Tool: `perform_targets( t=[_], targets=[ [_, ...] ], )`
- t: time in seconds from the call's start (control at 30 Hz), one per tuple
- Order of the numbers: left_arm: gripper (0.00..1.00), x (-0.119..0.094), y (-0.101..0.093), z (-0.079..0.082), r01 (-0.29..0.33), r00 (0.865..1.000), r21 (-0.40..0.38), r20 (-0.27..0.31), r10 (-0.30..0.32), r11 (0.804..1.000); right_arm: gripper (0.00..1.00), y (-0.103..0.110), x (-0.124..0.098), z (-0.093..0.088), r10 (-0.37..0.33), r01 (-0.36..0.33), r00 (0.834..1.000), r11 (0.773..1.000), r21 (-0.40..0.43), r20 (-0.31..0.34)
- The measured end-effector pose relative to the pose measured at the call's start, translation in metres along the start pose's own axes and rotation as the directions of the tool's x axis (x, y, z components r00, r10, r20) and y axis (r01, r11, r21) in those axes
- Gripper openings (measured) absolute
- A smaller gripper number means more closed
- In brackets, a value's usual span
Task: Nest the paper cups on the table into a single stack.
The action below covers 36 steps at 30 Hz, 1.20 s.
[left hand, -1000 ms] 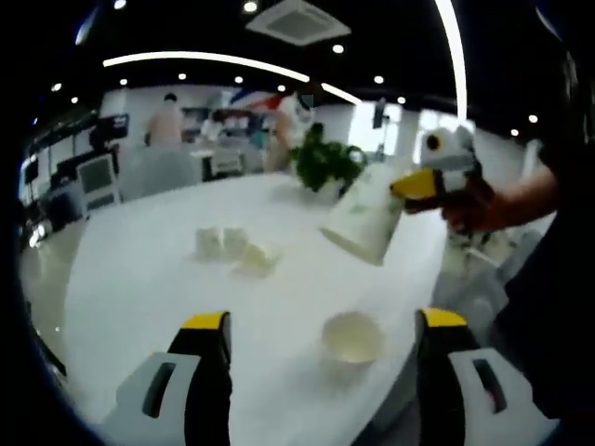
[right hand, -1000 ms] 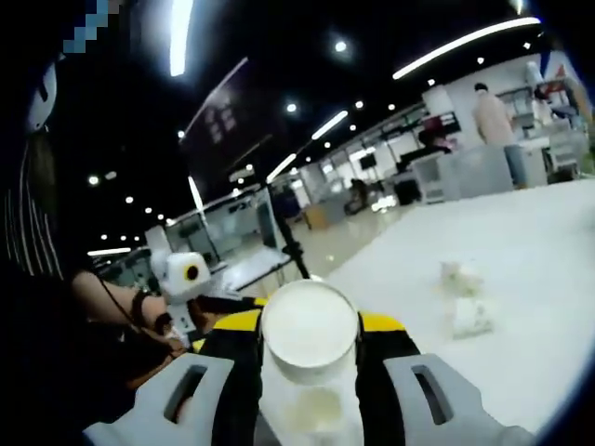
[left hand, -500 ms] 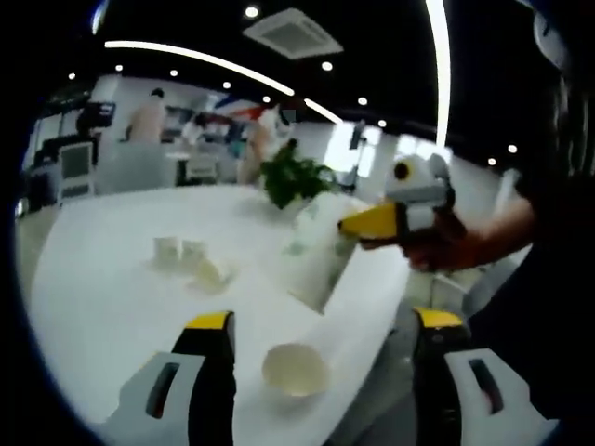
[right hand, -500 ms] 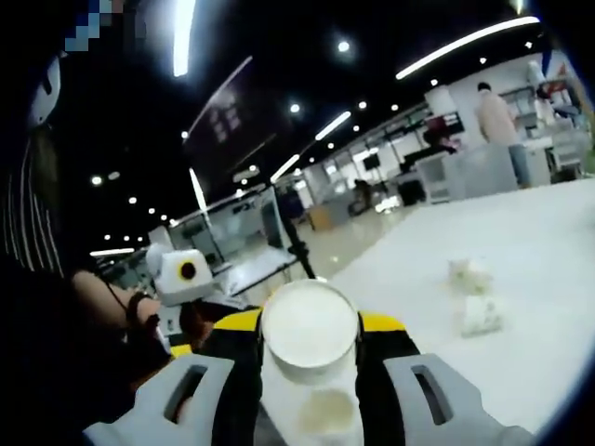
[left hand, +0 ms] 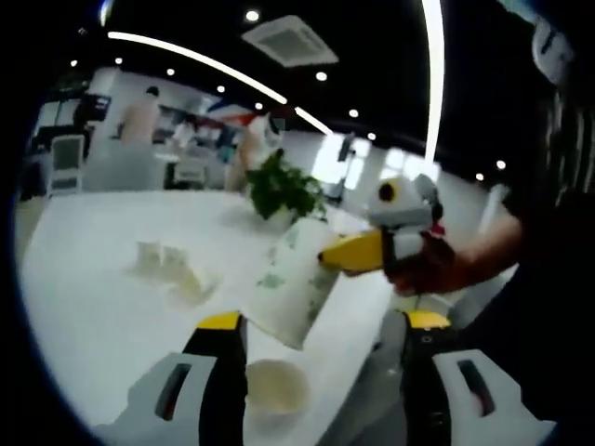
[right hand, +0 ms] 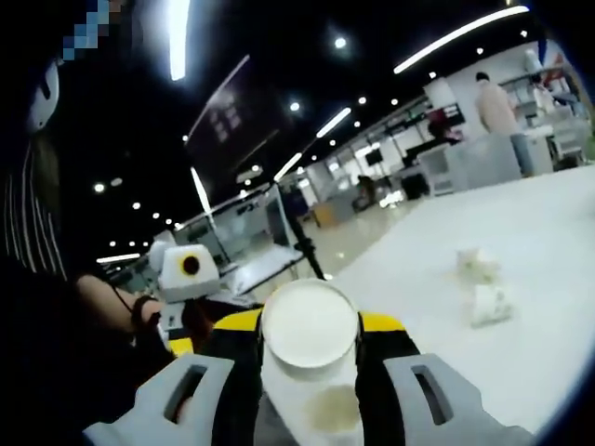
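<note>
We are tilting the paper cup [left hand: 290, 283], clamped in the right gripper [left hand: 346, 253], mouth-down just above the upright cup [left hand: 274, 386] between the open left gripper [left hand: 321, 381] fingers.

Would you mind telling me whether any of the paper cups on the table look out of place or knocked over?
Among the small group of cups far across the white table, one seems to lie tipped on its side, though it is blurry. The cup near the left hand-held gripper stands upright.
</note>
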<state>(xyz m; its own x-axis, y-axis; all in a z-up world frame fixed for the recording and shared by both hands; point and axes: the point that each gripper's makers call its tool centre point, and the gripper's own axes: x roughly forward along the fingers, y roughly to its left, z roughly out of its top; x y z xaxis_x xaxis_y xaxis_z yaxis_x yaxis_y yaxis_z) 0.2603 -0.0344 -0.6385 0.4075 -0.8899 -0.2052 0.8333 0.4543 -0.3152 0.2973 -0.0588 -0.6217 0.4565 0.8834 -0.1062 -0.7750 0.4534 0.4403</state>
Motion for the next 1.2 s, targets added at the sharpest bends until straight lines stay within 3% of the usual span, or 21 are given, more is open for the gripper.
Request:
perform_targets(
  t=[0.27,0.7,0.9,1.07,1.2],
  targets=[
    [0.51,-0.011,0.005,0.011,-0.016,0.998,-0.003,0.066,0.016,1.0,0.35,0.001,-0.003,-0.011,0.015,-0.016,0.999,1.0,-0.024,-0.039],
    [0.36,-0.02,0.005,0.023,0.023,0.997,-0.035,0.078,-0.02,0.999,0.35,0.008,-0.007,-0.027,0.083,-0.096,0.989,0.99,-0.1,-0.126],
    [0.19,-0.024,0.005,0.035,0.05,0.993,-0.073,0.11,-0.042,0.996,0.35,0.014,-0.01,-0.036,0.107,-0.123,0.984,0.986,-0.115,-0.141],
    [0.06,-0.026,0.001,0.035,0.072,0.994,-0.072,0.088,-0.066,0.995,0.35,0.022,-0.01,-0.043,0.114,-0.146,0.977,0.974,-0.175,-0.179],
    [0.04,-0.026,-0.001,0.038,0.09,0.993,-0.076,0.081,-0.084,0.993,0.35,0.023,-0.01,-0.042,0.117,-0.148,0.979,0.973,-0.18,-0.17]
  ],
)
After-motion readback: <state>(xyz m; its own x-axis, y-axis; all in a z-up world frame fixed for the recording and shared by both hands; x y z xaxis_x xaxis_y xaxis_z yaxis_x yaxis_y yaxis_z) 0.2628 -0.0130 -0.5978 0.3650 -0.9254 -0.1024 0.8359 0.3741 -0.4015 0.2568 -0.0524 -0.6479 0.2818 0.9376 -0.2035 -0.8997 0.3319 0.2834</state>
